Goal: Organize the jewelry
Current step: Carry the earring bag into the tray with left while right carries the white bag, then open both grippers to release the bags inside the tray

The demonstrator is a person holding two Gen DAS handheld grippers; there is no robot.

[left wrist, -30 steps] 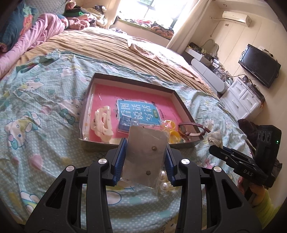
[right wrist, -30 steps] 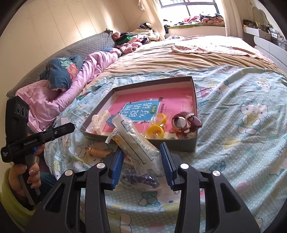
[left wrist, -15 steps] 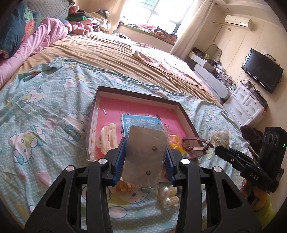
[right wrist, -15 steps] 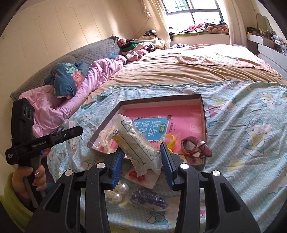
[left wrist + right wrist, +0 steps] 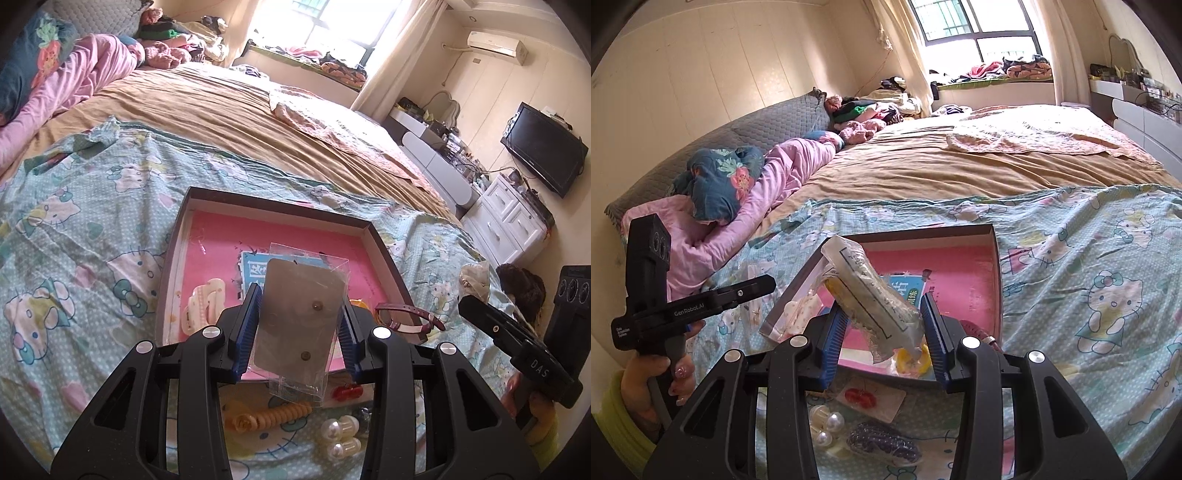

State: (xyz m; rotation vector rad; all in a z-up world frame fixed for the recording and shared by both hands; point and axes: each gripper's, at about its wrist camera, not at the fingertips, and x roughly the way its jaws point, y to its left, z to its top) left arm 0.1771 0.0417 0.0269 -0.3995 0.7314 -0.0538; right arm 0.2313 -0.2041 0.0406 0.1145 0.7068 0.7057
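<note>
The left gripper (image 5: pixel 300 334) is clamped on a clear plastic sleeve holding a grey card with two small studs (image 5: pixel 298 328), held upright above the near edge of the shallow dark-rimmed cardboard tray with pink floor (image 5: pixel 280 206). The right gripper (image 5: pixel 884 338) is clamped on a crumpled clear plastic packet with printed lines (image 5: pixel 871 295), tilted over the same tray's near rim.

In the tray lie a cream hair claw (image 5: pixel 203 302), a blue printed booklet (image 5: pixel 251 267), yellow rings (image 5: pixel 911 360) and a maroon strap watch (image 5: pixel 406 319). On the cartoon-cat bedsheet (image 5: pixel 92 229) near the tray sit a yellow spiral hair tie (image 5: pixel 267 417), pearl earrings (image 5: pixel 340 437), a red trinket on a card (image 5: pixel 862 397) and a dark beaded piece in a bag (image 5: pixel 882 443).

Assessment: the step in hand is carrying both packets to the tray. The next move calls for lowering each onto bare pink floor and releasing; loose items remain outside.
</note>
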